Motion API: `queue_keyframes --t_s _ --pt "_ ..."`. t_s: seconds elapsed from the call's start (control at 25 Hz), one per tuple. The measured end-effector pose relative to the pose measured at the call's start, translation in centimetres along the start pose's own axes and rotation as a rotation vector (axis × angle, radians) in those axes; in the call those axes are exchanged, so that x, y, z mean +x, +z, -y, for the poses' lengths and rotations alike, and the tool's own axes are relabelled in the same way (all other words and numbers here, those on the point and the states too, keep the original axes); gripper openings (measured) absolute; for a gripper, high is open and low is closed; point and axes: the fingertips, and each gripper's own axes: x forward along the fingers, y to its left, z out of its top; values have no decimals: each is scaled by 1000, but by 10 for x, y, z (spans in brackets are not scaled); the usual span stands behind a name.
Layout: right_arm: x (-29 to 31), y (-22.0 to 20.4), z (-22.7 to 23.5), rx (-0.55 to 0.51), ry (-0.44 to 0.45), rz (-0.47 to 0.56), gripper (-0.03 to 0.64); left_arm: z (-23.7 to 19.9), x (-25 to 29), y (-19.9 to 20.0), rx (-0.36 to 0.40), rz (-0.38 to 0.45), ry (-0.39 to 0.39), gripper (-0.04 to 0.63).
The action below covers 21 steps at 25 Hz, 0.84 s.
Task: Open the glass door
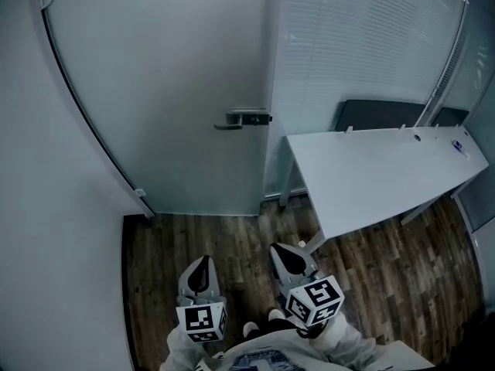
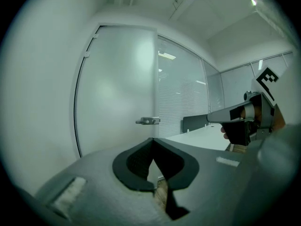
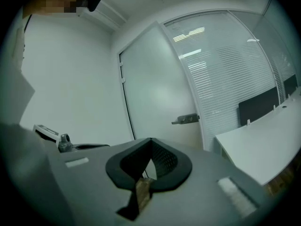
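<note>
The frosted glass door (image 1: 170, 91) stands closed ahead of me, and its metal lever handle (image 1: 244, 119) is on its right edge. Both grippers are low in the head view, well short of the door. My left gripper (image 1: 203, 265) is shut with nothing in it, and so is my right gripper (image 1: 288, 257) beside it. In the left gripper view the closed tips (image 2: 153, 140) point toward the door, with the handle (image 2: 148, 121) just above them and far off. In the right gripper view the tips (image 3: 151, 140) meet too, and the handle (image 3: 186, 119) lies up and to the right.
A white table (image 1: 387, 176) juts in at the right, with a dark chair back (image 1: 387, 114) behind it. A glass wall with blinds (image 1: 363, 37) runs right of the door. A white wall (image 1: 46, 207) closes the left side. The floor (image 1: 232, 242) is dark wood.
</note>
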Motion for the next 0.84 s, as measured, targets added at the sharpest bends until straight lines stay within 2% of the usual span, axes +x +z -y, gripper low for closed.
queue_keyframes --t_s 0.32,0.72,0.84 --pt "-23 -11 -1 8 11 -16 4 24 -18 -17 2 -44 14 2" --pt "-37 -10 16 15 -9 -13 5 52 -2 -7 64 -19 -30 2" --pt "-33 -10 20 11 -13 -11 3 54 5 -5 58 -15 -35 2"
